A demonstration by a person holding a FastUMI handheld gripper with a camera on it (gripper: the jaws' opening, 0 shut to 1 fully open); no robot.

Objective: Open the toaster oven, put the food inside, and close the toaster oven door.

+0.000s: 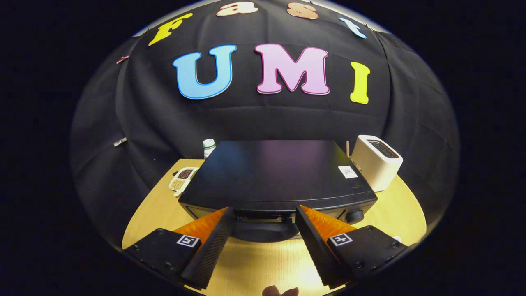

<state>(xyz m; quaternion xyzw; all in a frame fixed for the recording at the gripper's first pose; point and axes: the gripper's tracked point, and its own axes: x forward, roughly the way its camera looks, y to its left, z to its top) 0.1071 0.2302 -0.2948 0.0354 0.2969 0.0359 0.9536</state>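
The black toaster oven point(271, 172) stands on the wooden table point(254, 267), and I look down on its flat top and front edge. Its door handle point(265, 232) is a dark bar low on the front, right between my fingertips. My gripper point(264, 209) is open, one finger on either side of the handle, with nothing pressed between them. I cannot tell whether the fingertips touch the oven's front. A round knob point(354, 215) sits on the front just right of the right finger. A small brownish thing point(280, 291) shows at the table's near edge; what it is I cannot tell.
A white slot toaster point(378, 162) stands close by the oven's right rear corner. Left of the oven lies a divided dish of beans point(183, 177), and a white bottle with a green band point(208, 146) stands behind it. Bare tabletop lies between my fingers and the oven.
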